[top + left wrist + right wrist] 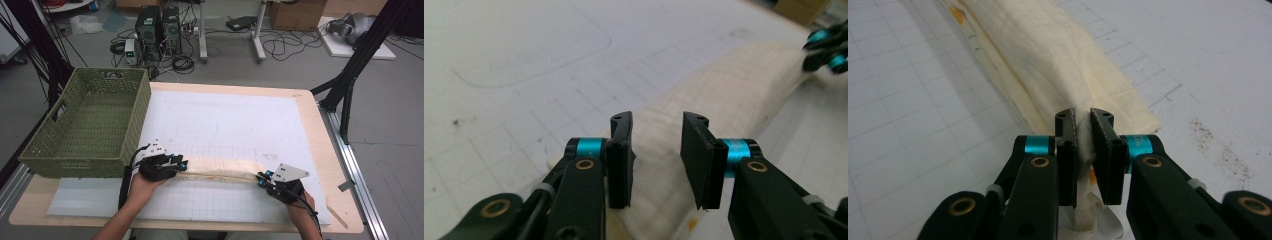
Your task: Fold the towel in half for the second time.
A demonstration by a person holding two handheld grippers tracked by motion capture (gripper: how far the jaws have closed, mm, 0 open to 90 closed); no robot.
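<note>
A long folded cream cloth (220,170) lies across the near part of the white gridded mat (225,120). My left gripper (182,164) is at the cloth's left end. In the left gripper view its jaws (656,150) stand apart with the cloth (734,85) between them, and the right-hand pad is clear of the fabric. My right gripper (261,178) is at the cloth's right end. In the right gripper view (1083,150) it is shut, pinching a bunched fold of the cloth (1048,55). The right gripper (824,50) also shows far off in the left gripper view.
A green woven basket (75,165) stands at the table's left side, close behind my left hand. The wooden table edge (345,200) runs just right of my right hand. Black frame legs (350,75), computers and cables are on the floor beyond.
</note>
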